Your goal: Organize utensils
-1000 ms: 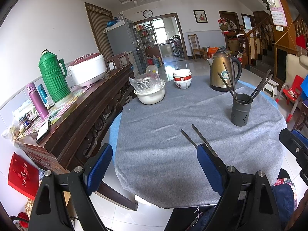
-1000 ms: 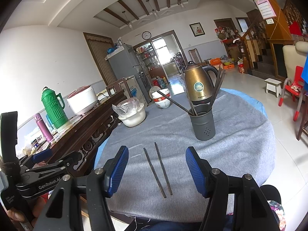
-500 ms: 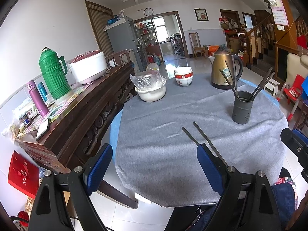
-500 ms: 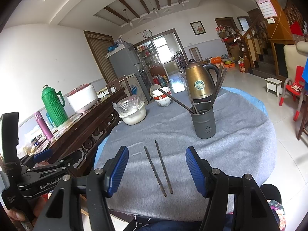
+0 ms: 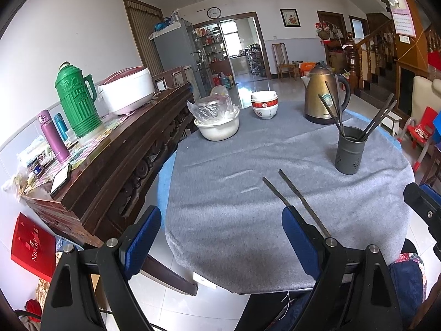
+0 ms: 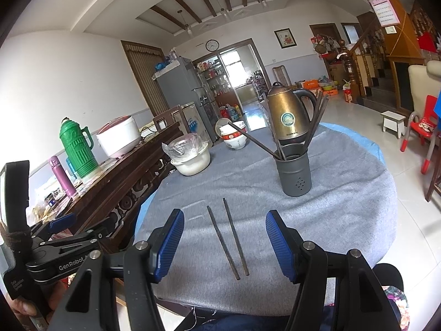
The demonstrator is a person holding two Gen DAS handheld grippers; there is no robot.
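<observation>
Two dark chopsticks (image 6: 228, 237) lie side by side on the grey tablecloth (image 6: 344, 220), near the front edge. Behind them stands a dark grey holder (image 6: 295, 170) with several chopsticks leaning in it. My right gripper (image 6: 224, 244) hovers open just above the loose pair, its blue pads on either side and apart from them. In the left wrist view the same chopsticks (image 5: 299, 198) run behind the right pad, and the holder (image 5: 349, 150) stands further back. My left gripper (image 5: 220, 242) is open wide over the table's front left, holding nothing.
A brass kettle (image 5: 325, 96), stacked red-and-white bowls (image 5: 264, 106) and a white pot with a plastic bag (image 5: 217, 122) stand at the table's back. A dark wooden sideboard (image 5: 110, 160) to the left bears a green thermos (image 5: 77, 99) and a rice cooker (image 5: 128, 89).
</observation>
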